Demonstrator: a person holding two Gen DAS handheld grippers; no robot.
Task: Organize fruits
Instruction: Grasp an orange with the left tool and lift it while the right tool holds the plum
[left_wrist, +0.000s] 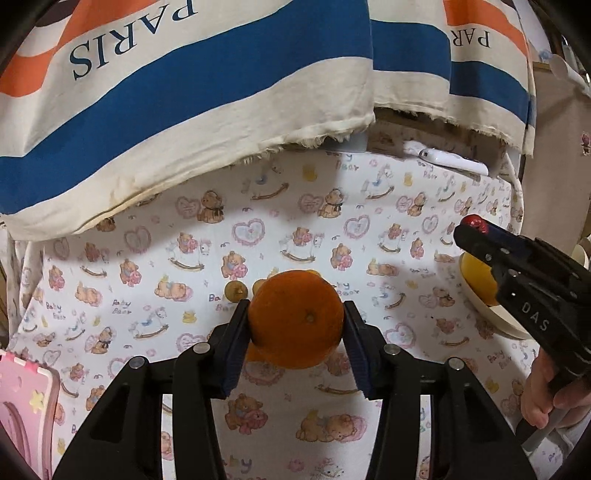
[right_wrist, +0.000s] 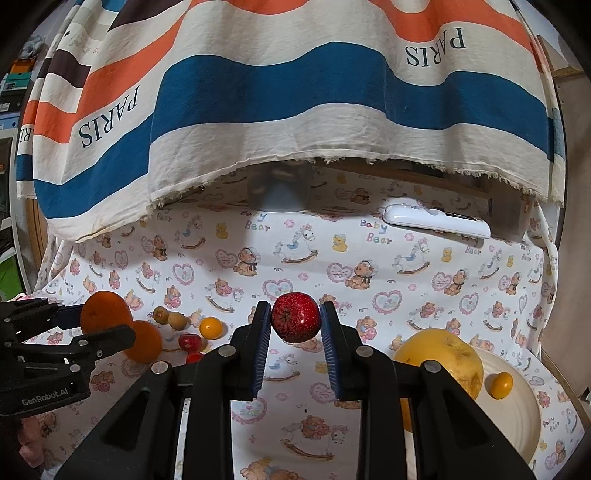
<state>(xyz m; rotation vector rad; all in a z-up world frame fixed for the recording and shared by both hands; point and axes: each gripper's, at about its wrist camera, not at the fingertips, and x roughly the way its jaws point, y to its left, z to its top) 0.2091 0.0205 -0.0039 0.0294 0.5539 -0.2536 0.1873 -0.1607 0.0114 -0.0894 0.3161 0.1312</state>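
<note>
The left gripper (left_wrist: 295, 321) is clamping an orange (left_wrist: 295, 317) at frame centre – firm, rounded (likely slippery); the right gripper (right_wrist: 295, 325) is pinching a small red fruit (right_wrist: 295, 317) across its middle – light, bruisable.

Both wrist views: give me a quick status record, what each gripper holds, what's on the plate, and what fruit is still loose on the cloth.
left gripper: shut on orange, lifted off the cloth
right gripper: shut on red fruit, also lifted
plate: large yellow fruit and small orange fruit on it
loose on cloth: second orange, two brown fruits, small orange-yellow fruit, two small red fruits
far edge: white remote
</note>
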